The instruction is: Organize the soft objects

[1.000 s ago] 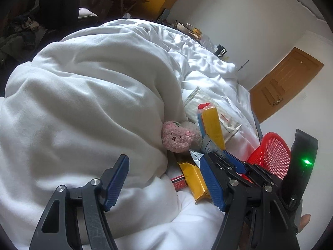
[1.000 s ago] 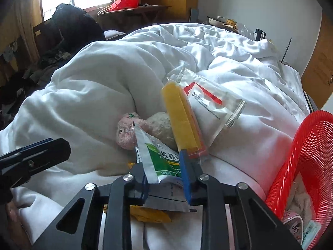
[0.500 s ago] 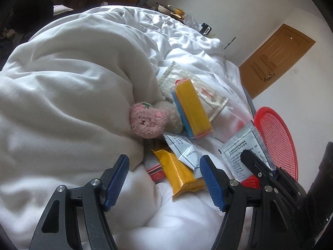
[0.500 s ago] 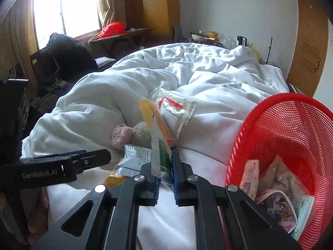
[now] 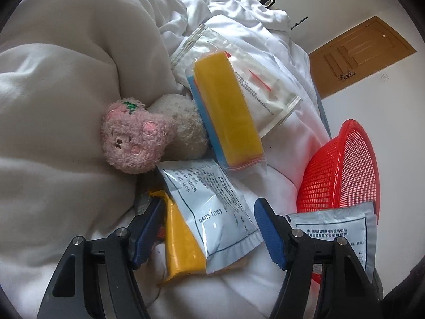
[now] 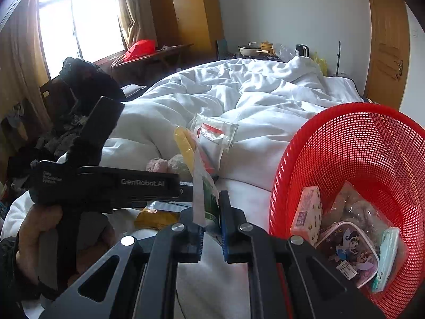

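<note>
Right gripper jaws pinch the foil sachet thinly; it could slip short of the red basket beside them, while left gripper jaws gape wide

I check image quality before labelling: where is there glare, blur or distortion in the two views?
Right wrist view: the window is blown out to white, and the left gripper in front of it looks dark. The door bows near the rim from the fisheye. Left wrist view: light is soft and even, and print on the sachet is readable. The corners are black.
</note>
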The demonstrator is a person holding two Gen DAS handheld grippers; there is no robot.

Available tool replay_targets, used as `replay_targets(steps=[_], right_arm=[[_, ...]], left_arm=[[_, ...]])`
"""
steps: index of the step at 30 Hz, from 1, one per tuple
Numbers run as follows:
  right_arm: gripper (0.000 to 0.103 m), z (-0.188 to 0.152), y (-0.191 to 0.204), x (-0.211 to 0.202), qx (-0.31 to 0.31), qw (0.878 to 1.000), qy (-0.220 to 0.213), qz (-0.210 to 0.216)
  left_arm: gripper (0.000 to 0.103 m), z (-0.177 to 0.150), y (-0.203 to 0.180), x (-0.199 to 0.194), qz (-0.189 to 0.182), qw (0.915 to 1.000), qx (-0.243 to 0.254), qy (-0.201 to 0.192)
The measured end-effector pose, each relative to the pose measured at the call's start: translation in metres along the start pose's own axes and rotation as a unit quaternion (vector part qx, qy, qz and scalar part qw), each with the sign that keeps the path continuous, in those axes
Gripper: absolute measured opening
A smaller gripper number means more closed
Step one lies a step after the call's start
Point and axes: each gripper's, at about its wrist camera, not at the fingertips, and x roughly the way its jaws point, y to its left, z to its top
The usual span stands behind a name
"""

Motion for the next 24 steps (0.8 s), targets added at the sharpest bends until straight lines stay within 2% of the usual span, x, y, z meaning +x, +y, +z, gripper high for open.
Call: replay_targets(steps=[6,11,18,24], right_arm=[[0.01,0.0,0.0,0.0,0.003,1.0,-0.001,-0.002],[0.01,0.0,-0.001,0.001,0.005,1.0,0.0,-0.002],[0.01,-0.001,-0.003,0.001,0.003,1.0,0.0,-0.004],[0.01,-0.002,-0.005,0.003,0.0,1.0,0.003,-0.002]], left_arm=[[0.046,-0.003,0.009,-0.005,-0.011,0.9997,-0.017,-0.016],[0.041,-0.008,0.016,-0.018,-0.025,0.9986,-0.024,-0.039],[0.034,-0.016,0.028,-0.03,-0.039,0.9977,-0.034,-0.045],[0.033,-0.021,0.033,-0.042,-0.043,0.9965,-0.039,-0.061]])
